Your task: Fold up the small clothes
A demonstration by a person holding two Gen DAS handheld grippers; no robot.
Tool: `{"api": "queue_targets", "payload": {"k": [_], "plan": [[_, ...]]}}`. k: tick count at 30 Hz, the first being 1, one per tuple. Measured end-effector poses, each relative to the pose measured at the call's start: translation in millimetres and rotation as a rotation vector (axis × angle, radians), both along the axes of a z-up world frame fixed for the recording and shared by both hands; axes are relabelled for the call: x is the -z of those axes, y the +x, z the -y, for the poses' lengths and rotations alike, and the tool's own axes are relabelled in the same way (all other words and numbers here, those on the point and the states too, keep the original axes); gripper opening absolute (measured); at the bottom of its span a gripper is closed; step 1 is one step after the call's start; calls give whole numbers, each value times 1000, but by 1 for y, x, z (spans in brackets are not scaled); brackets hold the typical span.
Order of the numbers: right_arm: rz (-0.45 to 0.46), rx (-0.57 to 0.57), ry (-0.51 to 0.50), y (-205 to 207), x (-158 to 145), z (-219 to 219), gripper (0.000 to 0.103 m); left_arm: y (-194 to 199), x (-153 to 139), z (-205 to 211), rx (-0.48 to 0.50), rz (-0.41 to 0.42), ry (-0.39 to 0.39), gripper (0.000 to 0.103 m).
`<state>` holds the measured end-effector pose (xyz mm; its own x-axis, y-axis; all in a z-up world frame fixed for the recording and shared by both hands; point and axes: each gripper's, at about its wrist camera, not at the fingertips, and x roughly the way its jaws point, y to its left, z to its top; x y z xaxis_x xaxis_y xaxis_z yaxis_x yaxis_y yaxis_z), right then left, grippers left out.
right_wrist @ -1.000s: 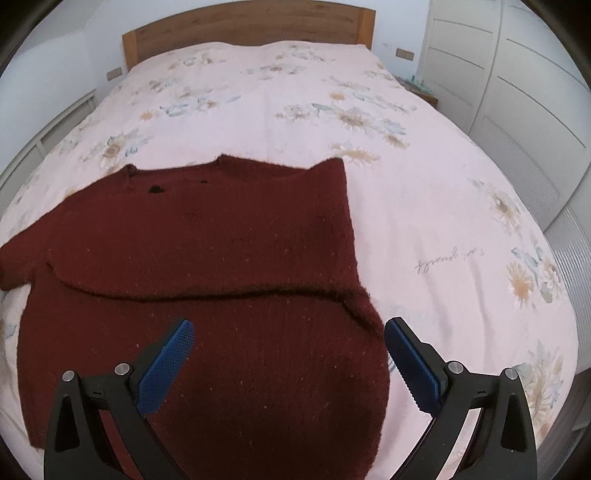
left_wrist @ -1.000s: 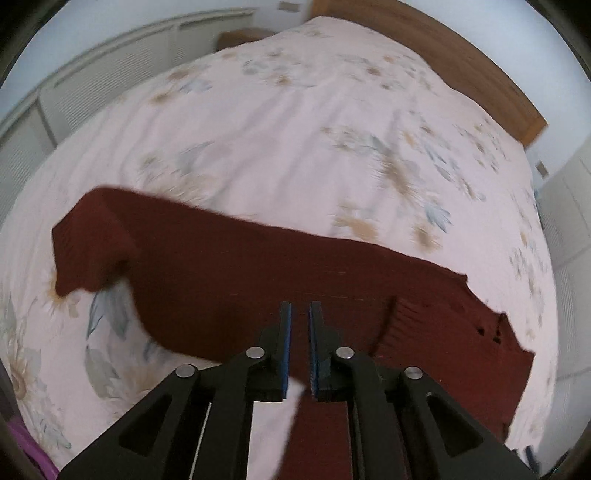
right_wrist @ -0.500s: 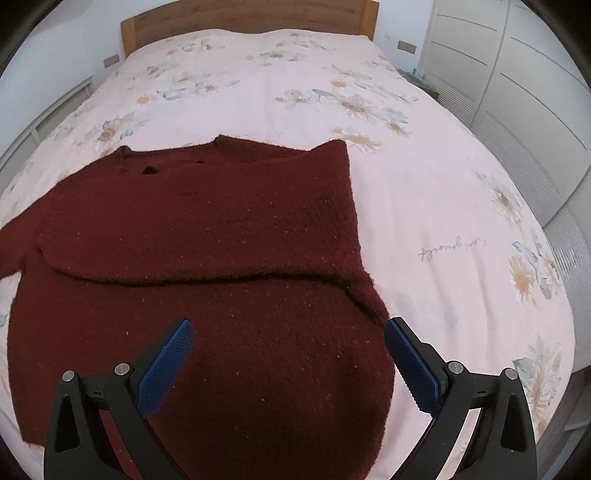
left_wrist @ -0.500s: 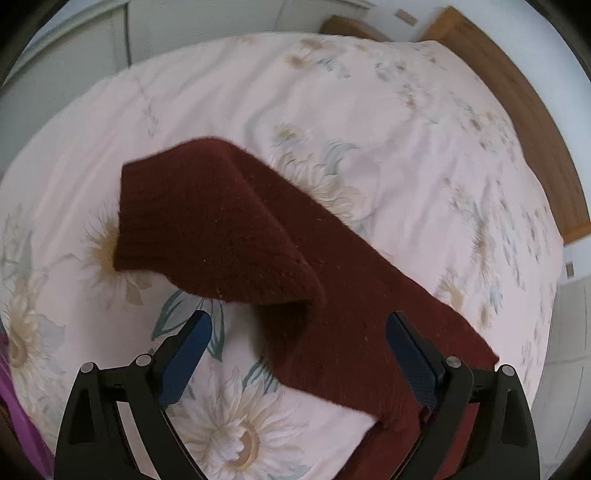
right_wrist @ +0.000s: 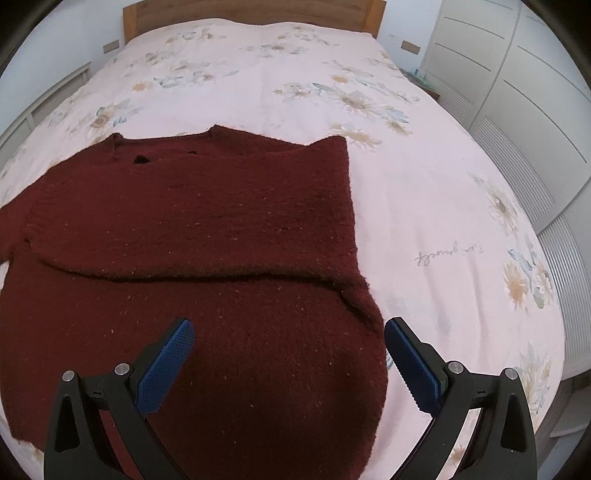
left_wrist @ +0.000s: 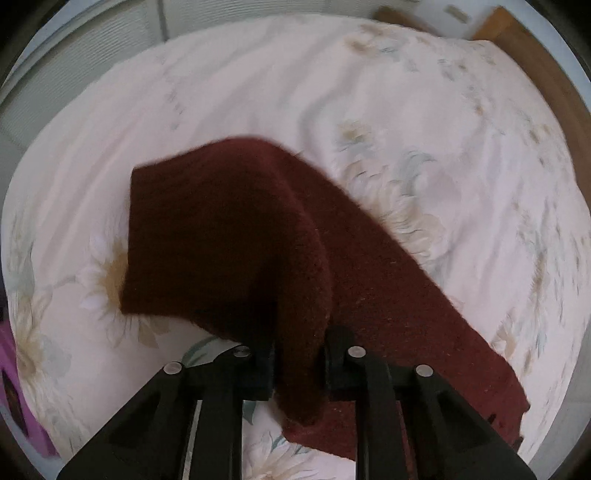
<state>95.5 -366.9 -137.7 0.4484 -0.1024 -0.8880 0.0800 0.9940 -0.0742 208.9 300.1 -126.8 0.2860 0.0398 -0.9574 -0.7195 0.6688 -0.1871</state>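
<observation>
A dark red knitted sweater [right_wrist: 207, 229] lies flat on the bed, its right sleeve folded across the chest. My right gripper [right_wrist: 288, 365] is open and empty, hovering over the sweater's lower hem. In the left wrist view my left gripper [left_wrist: 299, 365] is shut on the sweater's left sleeve [left_wrist: 221, 236], which is bunched between the jaws and lifted off the bed; the cuff end droops away from me. The sleeve hides the gripper's pads.
The bed has a pale pink floral cover [right_wrist: 424, 192] and a wooden headboard [right_wrist: 251, 11]. White wardrobe doors [right_wrist: 524, 85] stand at the right. A purple object [left_wrist: 14, 387] lies at the bed's left edge in the left wrist view.
My left gripper opened over the left sleeve, then shut on it and raised it. The right gripper stayed open and barely moved.
</observation>
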Motion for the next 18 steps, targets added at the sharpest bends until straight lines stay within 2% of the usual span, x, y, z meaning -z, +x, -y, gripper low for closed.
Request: {"api": "queue_targets", "payload": {"k": [4, 9, 13, 18], "plan": [[-1, -5, 2, 0, 2, -1, 103, -7, -25, 21, 118, 51, 77, 13], [14, -1, 14, -4, -1, 2, 103, -14, -56, 63, 249, 121, 118, 13], [36, 0, 15, -4, -9, 6, 103, -16, -78, 124, 396, 173, 130, 13], [74, -7, 18, -1, -25, 12, 103, 1, -89, 198, 547, 205, 125, 13]]}}
